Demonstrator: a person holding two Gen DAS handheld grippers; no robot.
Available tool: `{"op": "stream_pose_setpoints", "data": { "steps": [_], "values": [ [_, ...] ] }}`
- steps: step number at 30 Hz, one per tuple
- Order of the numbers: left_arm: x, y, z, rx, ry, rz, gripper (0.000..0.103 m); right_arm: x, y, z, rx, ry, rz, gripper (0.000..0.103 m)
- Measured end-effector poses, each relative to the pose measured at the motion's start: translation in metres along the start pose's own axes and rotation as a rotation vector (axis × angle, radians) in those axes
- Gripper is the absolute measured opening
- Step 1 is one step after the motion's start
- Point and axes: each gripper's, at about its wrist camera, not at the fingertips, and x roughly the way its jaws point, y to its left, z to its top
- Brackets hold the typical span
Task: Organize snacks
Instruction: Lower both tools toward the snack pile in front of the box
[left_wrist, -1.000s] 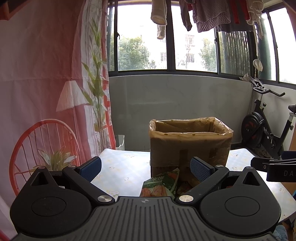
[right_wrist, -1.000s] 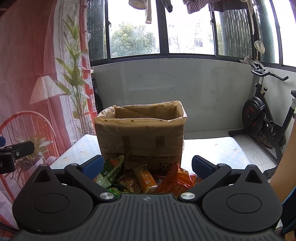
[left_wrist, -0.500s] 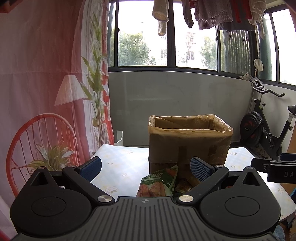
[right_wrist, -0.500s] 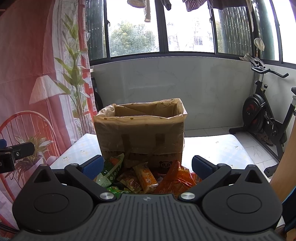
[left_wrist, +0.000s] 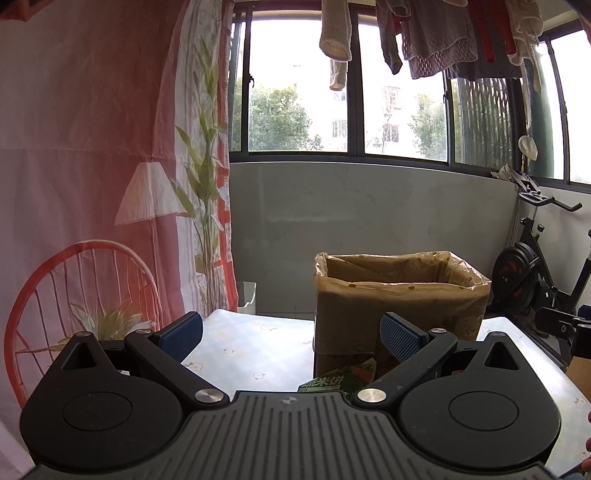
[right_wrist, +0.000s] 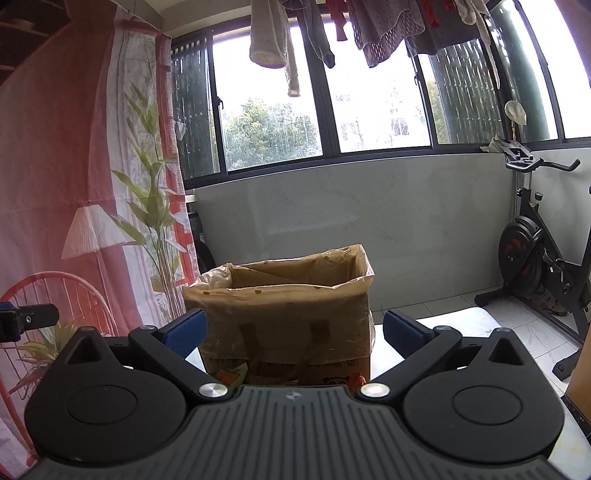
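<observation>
- Both grippers hover level above the near edge of the table (left_wrist: 258, 350), and neither one holds anything.
- Left gripper (left_wrist: 291, 332): fingers spread wide, nothing between the blue pads (left_wrist: 400, 334).
- Right gripper (right_wrist: 293, 330): also spread wide, framing the cardboard box (right_wrist: 284, 314) straight ahead but well short of touching it.
- The box stands upright on the table, lined with a clear plastic bag and open at the top.
- The snacks lie at the foot of the box: a green packet (left_wrist: 338, 380) peeks over the left gripper's body, and orange wrappers (right_wrist: 231, 374) just show in the right view.
- My read: no pick is under way yet.
- Next move, I'd say: tip a gripper down onto one packet, close on it, then lift it over the box rim.
</observation>
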Motion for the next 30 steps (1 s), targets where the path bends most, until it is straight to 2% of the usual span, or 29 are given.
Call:
{"op": "stream_pose_setpoints", "data": {
  "steps": [4,7,12,15,19,30],
  "values": [
    [0.026,-0.003,-0.014,-0.008,0.017,-0.009,0.103,0.032,0.003,-0.019,-0.051,0.072,-0.002,0.103],
    [0.046,-0.007,-0.031,0.008,0.070,-0.023,0.102,0.052,0.002,-0.041,-0.047,0.129,0.021,0.103],
    [0.069,-0.011,-0.060,0.021,0.162,-0.071,0.102,0.080,0.004,-0.083,-0.090,0.244,-0.024,0.099],
    [0.080,-0.010,-0.077,0.016,0.231,-0.098,0.095,0.089,0.004,-0.105,-0.099,0.310,-0.033,0.094],
    [0.092,-0.010,-0.094,0.014,0.307,-0.139,0.091,0.099,0.003,-0.119,-0.091,0.372,-0.023,0.091],
    [0.107,-0.015,-0.115,-0.008,0.391,-0.224,0.087,0.113,-0.001,-0.141,-0.037,0.464,0.034,0.090]
  ]
}}
